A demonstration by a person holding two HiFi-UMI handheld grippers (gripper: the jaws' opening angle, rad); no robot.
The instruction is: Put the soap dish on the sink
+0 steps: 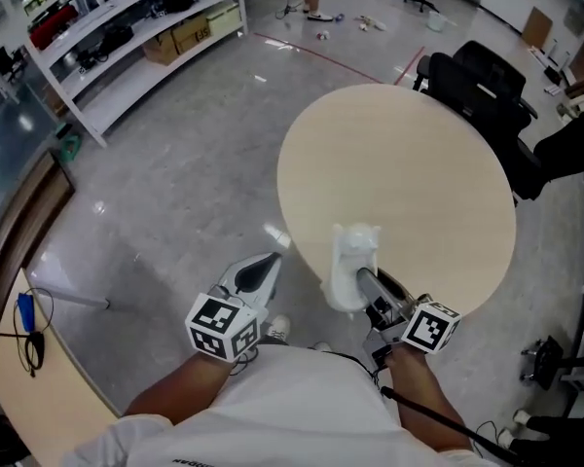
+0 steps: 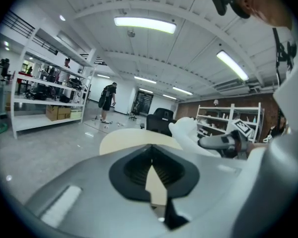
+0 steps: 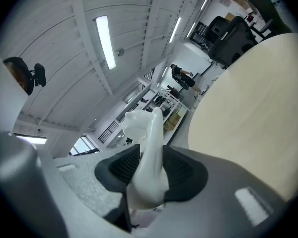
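My right gripper [image 3: 148, 171] is clamped on the soap dish [image 1: 353, 261]. Looking along its jaws, the two black ribbed pads press on the dish from either side. The white, glossy dish stands on edge between them, and its far end sticks out past the tips. From my head, the dish shows against the near edge of the round table [image 1: 419, 163]. It is carried in the grip and nothing else touches it. The tabletop is pale beige, and the right gripper view shows it as a broad curve just beside the dish.

My left gripper [image 2: 150, 168] is closed and empty. Its black pads meet along a thin line at the tips, and only a sliver of the table shows through the gap lower down. From my head, it hangs off the table's left side over the grey floor [image 1: 175, 183]. It sits near the right gripper but does not touch it. The left gripper view shows the dish and the right gripper off to its right.

Each gripper carries its marker cube, one on the left [image 1: 222, 327] and one on the right [image 1: 430, 327], close to my shirt.

White shelves [image 1: 127, 27] with boxes stand at the upper left. Black chairs [image 1: 487, 95] crowd the far right side of the table. A wooden desk [image 1: 29, 387] edges in at the lower left with a cable on it.
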